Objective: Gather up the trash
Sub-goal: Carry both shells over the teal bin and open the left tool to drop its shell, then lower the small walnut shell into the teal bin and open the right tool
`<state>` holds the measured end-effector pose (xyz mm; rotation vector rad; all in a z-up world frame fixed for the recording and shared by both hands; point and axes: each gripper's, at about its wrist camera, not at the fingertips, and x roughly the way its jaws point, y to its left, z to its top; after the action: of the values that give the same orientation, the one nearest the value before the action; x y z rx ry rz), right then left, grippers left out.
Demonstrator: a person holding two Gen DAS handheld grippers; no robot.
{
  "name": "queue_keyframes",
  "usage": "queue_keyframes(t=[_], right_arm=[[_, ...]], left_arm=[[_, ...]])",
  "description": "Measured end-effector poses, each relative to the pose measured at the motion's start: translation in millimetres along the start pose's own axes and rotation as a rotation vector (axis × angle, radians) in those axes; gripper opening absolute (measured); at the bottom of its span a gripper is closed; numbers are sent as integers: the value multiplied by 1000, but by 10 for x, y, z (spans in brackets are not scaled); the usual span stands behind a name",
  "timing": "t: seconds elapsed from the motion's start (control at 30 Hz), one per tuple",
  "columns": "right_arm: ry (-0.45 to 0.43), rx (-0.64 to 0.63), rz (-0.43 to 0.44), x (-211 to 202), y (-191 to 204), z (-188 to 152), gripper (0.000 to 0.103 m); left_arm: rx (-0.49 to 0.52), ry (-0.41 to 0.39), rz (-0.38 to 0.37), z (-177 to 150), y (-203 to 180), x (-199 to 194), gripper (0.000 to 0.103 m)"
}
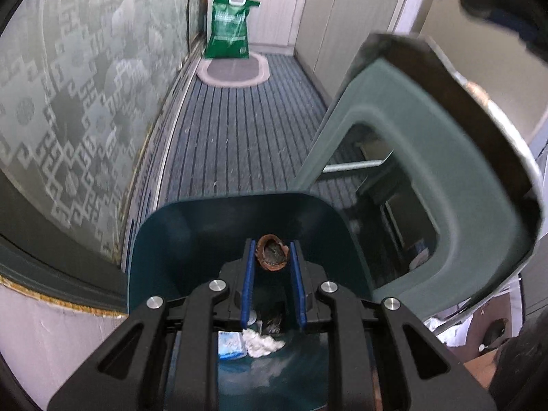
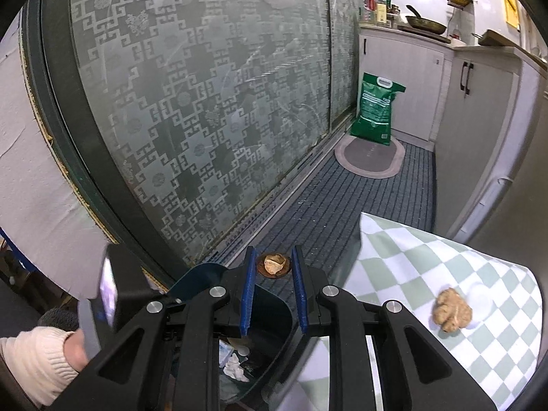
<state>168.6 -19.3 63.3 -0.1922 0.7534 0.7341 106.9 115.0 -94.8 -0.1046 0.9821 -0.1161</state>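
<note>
Left wrist view
- Left tool (image 1: 272, 257): blue pads clamped on a walnut shell half (image 1: 271, 256), one pad touching each side, hollow side facing the camera.
- Bin (image 1: 191, 239): dark teal, open, directly below and ahead of the left tool; the shell hung over its mouth.
- Bin contents: crumpled white tissue (image 1: 262, 342) and a pale blue wrapper (image 1: 230, 344) lay on the bottom, beneath the tool.
- Bin lid (image 1: 445, 178): grey-green swing frame, raised and tilted, to the right of the tool.
- Floor mat (image 1: 236, 130): grey, ribbed, ahead of the tool.
- Green bag (image 1: 228, 29): upright at the far end, on a small oval rug (image 1: 233, 70).

Right wrist view
- Right tool (image 2: 274, 265): pads clamped on a second walnut shell half (image 2: 273, 264), with pale kernel or husk showing inside it.
- Bin (image 2: 274, 325): below the right tool, just left of the table edge; white scraps visible at the bottom.
- Table (image 2: 411, 274): covered in a green-and-white checked cloth, to the right of the tool.
- Walnut kernel (image 2: 452, 310): tan, lumpy, lay on the cloth well right of the tool.
- Frosted glass door (image 2: 205, 102): patterned, left of and ahead of the tool.
- Sleeve (image 2: 37, 359): cream knit, at lower left.
</note>
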Motion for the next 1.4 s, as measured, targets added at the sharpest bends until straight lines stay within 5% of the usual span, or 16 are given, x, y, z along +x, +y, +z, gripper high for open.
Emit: queue_keyframes(t=[0.4,0.63,0.83,1.4], right_arm=[[40,-24,31,234,232,46,21],[89,-34,38,429,310,-10,21],[124,-42,37,581,372,-66,21],[298,-115,71,1156,728,-536,20]], left_arm=[[7,172,28,-326,214,440,22],[-6,166,24,-344,309,411,23],[-18,112,18,-288,358,256,23],[-82,-217,-44,96,506,-748,17]])
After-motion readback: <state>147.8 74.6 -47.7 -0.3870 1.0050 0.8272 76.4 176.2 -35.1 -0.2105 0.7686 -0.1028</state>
